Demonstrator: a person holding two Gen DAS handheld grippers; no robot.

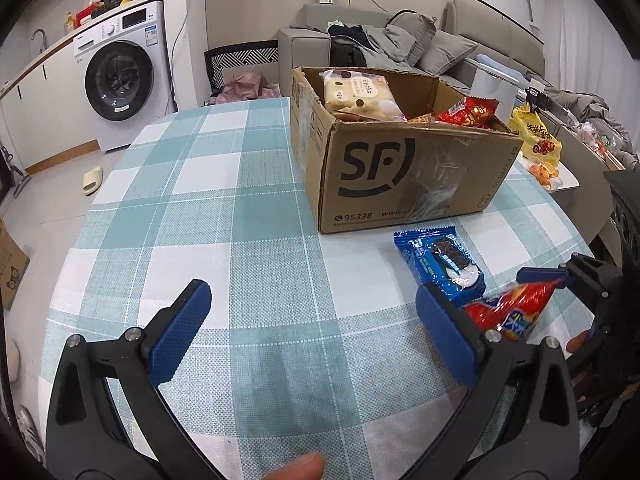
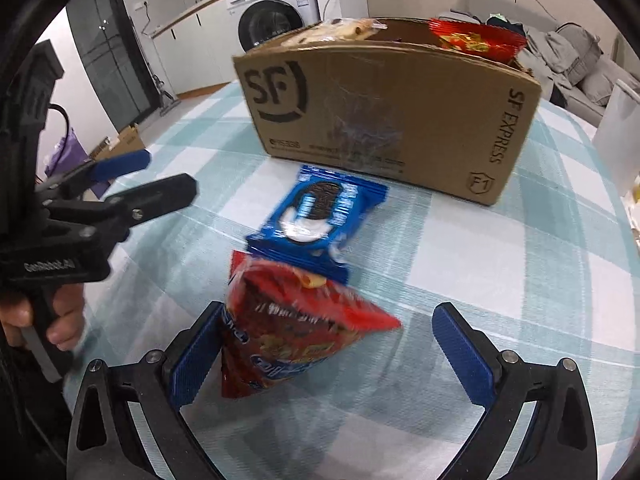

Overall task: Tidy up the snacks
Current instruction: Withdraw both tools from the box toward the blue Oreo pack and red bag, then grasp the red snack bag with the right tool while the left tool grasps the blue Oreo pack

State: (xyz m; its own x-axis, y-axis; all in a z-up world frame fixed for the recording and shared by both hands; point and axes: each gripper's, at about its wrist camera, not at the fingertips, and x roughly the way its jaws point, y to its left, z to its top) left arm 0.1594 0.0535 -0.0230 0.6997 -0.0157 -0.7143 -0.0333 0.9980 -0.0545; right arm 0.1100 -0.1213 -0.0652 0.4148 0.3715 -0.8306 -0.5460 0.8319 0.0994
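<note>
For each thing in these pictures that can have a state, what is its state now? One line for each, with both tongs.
Cardboard box: open on top, snacks inside.
Blue cookie pack: sealed, lying flat on the tablecloth.
Red snack bag: sealed, between the fingers of the right tongs, against one pad.
Left tongs: open, empty.
Right tongs: open, not closed on the bag.
Washing machine: door shut.
</note>
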